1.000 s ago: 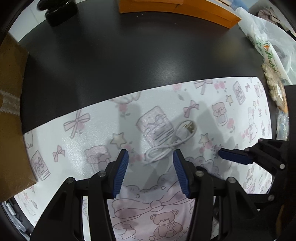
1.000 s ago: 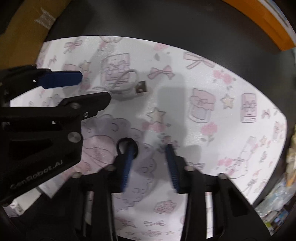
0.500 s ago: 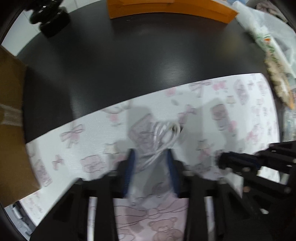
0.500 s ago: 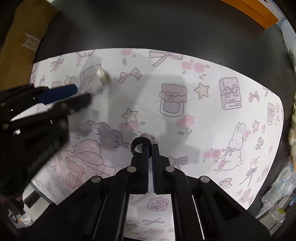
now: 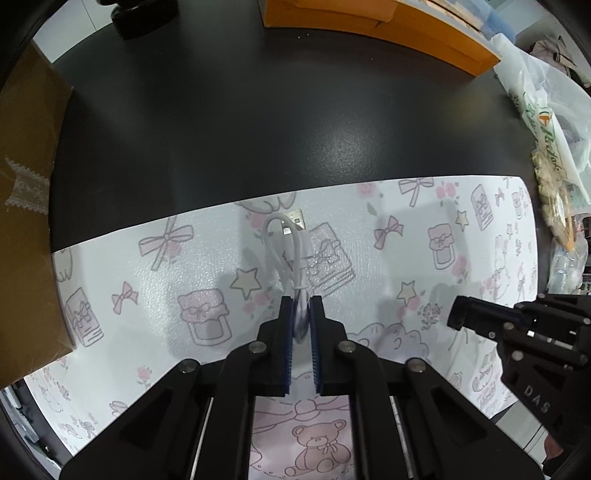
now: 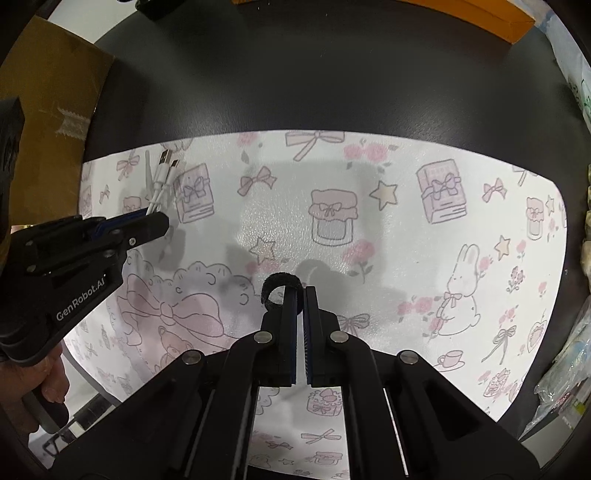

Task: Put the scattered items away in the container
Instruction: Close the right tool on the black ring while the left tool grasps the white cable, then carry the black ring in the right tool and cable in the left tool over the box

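Note:
A coiled white USB cable (image 5: pixel 286 251) hangs forward from my left gripper (image 5: pixel 301 314), which is shut on its bundled end above the patterned mat (image 5: pixel 184 266). The right wrist view shows the same cable (image 6: pixel 160 181) sticking out of the left gripper (image 6: pixel 147 225) at the left. My right gripper (image 6: pixel 300 295) is shut on a small black strap loop (image 6: pixel 275 290), which curls out to the left of its fingertips. In the left wrist view the right gripper (image 5: pixel 460 317) sits low on the right, its jaws together.
A brown cardboard box (image 5: pixel 26 221) stands along the left edge of the black table (image 5: pixel 277 110). An orange box (image 5: pixel 373 22) lies at the back. Plastic bags and packets (image 5: pixel 546 122) crowd the right side. A hand (image 6: pixel 50 380) holds the left gripper's handle.
Both grippers were open a second ago. The left one has closed on the white cable and lifted it off the mat. The right one has closed on the black loop.

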Motion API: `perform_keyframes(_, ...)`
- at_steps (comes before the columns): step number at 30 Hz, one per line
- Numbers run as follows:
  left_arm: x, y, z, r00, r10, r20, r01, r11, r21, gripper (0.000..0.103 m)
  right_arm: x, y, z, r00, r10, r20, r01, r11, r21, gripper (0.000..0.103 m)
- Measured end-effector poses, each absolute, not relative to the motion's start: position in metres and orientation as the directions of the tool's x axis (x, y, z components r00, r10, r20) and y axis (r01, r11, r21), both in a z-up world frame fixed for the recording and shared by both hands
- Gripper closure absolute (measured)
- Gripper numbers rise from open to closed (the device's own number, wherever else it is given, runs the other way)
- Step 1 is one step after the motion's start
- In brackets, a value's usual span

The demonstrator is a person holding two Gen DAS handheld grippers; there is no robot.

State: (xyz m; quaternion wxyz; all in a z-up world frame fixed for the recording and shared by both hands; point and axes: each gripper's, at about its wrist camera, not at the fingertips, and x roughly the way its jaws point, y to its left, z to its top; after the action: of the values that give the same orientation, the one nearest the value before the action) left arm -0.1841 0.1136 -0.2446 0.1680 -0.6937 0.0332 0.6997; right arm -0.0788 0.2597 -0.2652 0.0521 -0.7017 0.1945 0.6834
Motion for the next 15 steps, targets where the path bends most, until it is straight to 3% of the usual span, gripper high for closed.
perform_keyframes(15, -0.182, 0.088, -0.184, -0.036, 0.236, -0.971, -0.243, -0.945, -0.220, 0.095, -0.091, 0.248, -0.207, -0.076, -0.161, -0.984, -0.317, -0.932, 0.177, 0.100)
